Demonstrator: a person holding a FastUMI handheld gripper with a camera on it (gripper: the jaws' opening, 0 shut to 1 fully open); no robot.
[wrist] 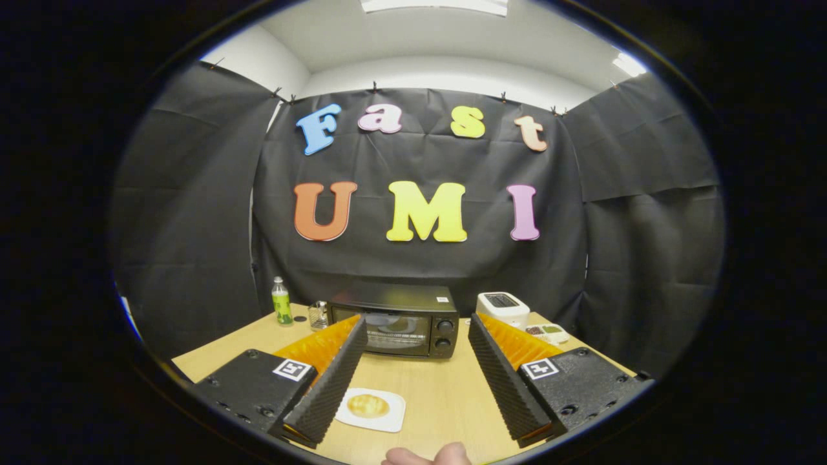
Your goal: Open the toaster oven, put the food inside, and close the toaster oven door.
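hand-held gripper point(417, 326) gapes wide, empty, toaster oven point(394, 321) apparently shut beyond.

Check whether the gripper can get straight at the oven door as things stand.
Probably yes. The gripper is open, and bare table runs from its fingers to the shut oven beyond them. The plate with food lies low between the fingers, off the path. The glass stands beside the oven, not before it.
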